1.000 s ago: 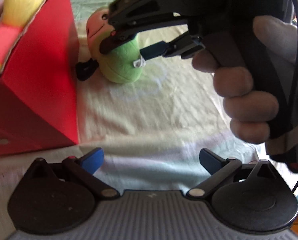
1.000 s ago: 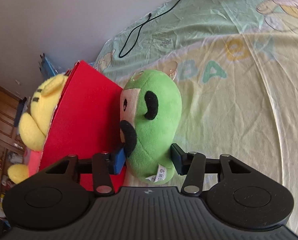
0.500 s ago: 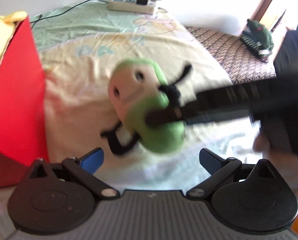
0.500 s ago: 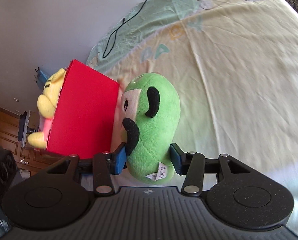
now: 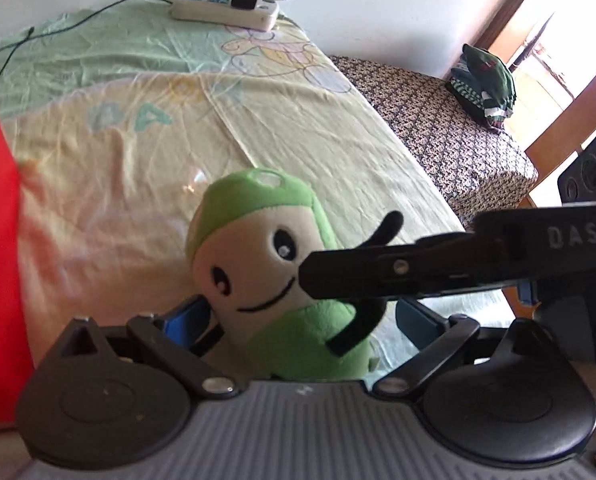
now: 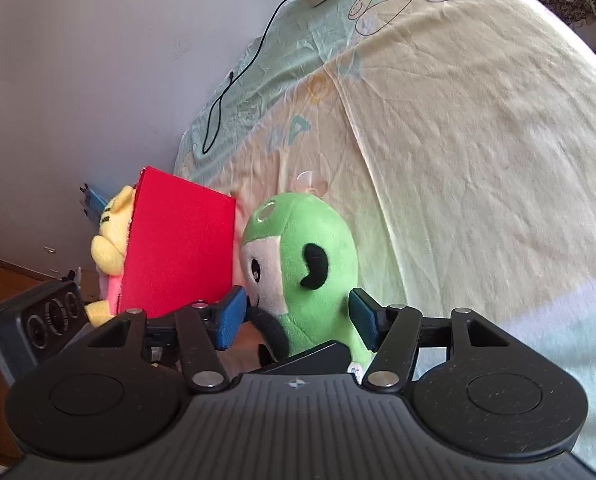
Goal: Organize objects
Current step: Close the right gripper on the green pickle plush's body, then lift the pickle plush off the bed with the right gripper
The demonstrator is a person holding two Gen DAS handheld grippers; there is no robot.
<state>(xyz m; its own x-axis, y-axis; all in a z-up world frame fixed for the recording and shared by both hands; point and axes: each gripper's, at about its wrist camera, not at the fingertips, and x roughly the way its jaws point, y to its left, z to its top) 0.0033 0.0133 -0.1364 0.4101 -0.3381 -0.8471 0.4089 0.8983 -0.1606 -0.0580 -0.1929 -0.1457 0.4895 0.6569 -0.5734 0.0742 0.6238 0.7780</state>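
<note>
Bedsheet: pale yellow and mint-green cotton sheet [image 5: 281, 120] with cartoon prints, wrinkled, covering the whole working surface.
Sheet lettering: pastel capitals, "A" readable in both views, the neighbouring letters too faded to tell.
Wall: plain white wall [image 6: 97, 60] along the far edge of the sheet.
Power strip: white multi-socket strip [image 5: 225, 10] on the far edge of the sheet, a black plug seated in it, its socket labels too small to read.
Cable: thin black cord [image 6: 233, 80] trailing loose over the green part of the sheet.
Side seat: dark floral-patterned cushion [image 5: 450, 128] just beside the sheet, with a folded dark green cloth bundle [image 5: 484, 82] on it.
Doorway: brown wooden frame, bright daylight beyond it.
Red box: bright red cardboard box [image 6: 177, 252] standing on the sheet, a yellow plush toy [image 6: 111, 232] behind its far side, with pink below.
Task toy: green and cream plush figure with black arms [image 6: 302, 272], upright, off the sheet, just beside the red box; a white tag at its base, print unreadable.
Right gripper: black two-finger tool with blue pads [image 6: 295, 316], pads clamped on the plush figure's lower body from both sides.
Left gripper: black two-finger tool with blue pads [image 5: 298, 322], fingers spread wide on either side of the plush figure, contact not clear.
Tool writing: raised white letters "DAS" on the right tool's body, seen from the left wrist.
Hand: pale glove visible low at the right edge of the left wrist view, mostly hidden.
</note>
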